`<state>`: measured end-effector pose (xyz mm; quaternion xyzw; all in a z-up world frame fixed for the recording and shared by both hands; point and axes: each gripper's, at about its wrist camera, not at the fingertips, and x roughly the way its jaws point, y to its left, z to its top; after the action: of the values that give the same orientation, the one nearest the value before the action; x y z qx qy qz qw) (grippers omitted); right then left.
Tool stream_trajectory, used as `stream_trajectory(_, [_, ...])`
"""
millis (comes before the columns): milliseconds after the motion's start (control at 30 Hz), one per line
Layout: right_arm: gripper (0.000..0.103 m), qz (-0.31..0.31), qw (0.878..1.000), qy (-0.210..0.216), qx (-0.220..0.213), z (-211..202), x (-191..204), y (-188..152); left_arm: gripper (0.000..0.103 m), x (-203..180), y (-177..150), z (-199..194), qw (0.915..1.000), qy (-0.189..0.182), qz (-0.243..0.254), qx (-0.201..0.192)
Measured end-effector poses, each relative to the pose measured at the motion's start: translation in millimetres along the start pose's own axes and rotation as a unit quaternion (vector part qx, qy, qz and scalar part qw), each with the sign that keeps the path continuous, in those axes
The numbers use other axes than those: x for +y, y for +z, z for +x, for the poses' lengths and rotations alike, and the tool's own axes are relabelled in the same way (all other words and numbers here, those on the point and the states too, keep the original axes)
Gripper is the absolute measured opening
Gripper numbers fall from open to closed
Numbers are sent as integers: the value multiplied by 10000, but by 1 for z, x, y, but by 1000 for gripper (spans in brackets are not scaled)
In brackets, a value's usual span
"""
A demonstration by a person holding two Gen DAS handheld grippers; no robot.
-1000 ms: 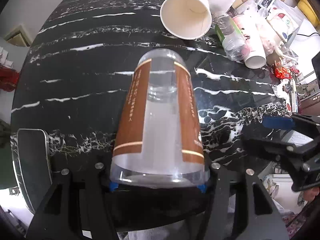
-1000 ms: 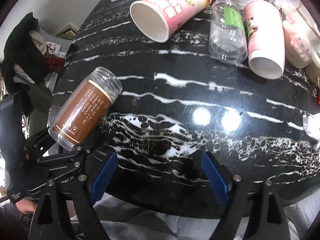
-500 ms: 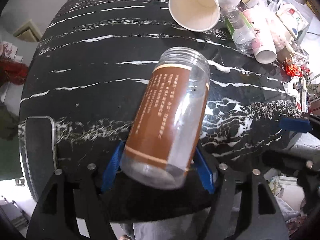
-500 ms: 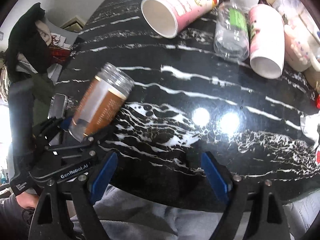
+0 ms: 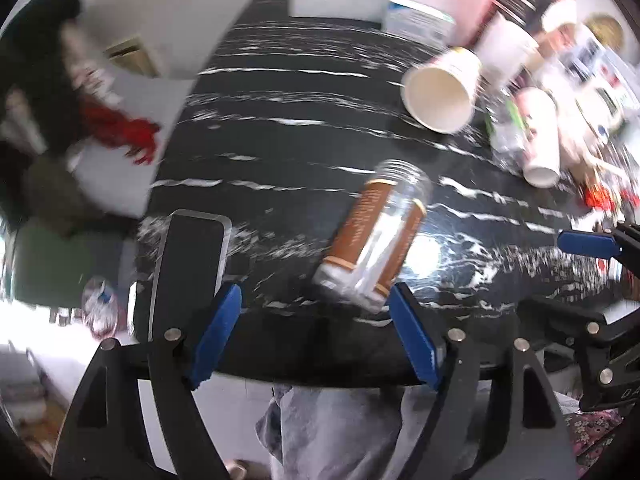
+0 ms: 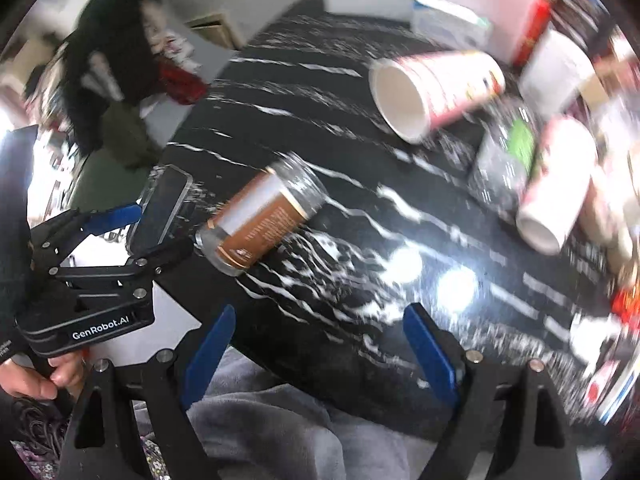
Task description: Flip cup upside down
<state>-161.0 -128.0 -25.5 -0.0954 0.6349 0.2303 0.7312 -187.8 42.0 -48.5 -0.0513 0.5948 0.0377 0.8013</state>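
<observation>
The clear plastic cup with a brown label (image 5: 374,236) lies tilted on its side on the black marble table (image 5: 280,152), its mouth pointing away from me. It also shows in the right wrist view (image 6: 260,222). My left gripper (image 5: 316,340) is open, and its blue pads stand wide apart just behind the cup's base, free of it. In the right wrist view the left gripper (image 6: 144,232) sits to the left of the cup. My right gripper (image 6: 320,352) is open and empty near the table's front edge.
A phone (image 5: 192,256) lies at the table's left edge. A pink paper cup (image 6: 432,88), a clear bottle with a green label (image 6: 508,152) and another paper cup (image 6: 556,184) lie on their sides at the back right, among boxes and clutter.
My left gripper has opened and let go of the brown-labelled cup, then pulled back. The cup now lies tilted on the table. Both views have shifted and are blurred.
</observation>
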Motion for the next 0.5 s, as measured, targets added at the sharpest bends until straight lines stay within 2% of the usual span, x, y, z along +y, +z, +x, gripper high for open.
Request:
stream_trajectory(133, [87, -898, 9959, -64, 88, -3, 17, 8, 76, 13, -16, -12, 9967, 278, -756, 32])
stream_trajectory(233, [87, -1923, 9809, -207, 213, 0, 33, 11, 76, 22, -30, -17, 9921, 461, -1162, 24])
stream_trajectory(367, [87, -3293, 9430, -373, 301, 6, 53, 7, 76, 23, -48, -18, 9830, 661, -1715, 51])
stream_trajectory(500, [87, -4502, 8915, -436, 264, 17, 71, 0, 76, 24, -66, -14, 9712, 731, -2261, 169])
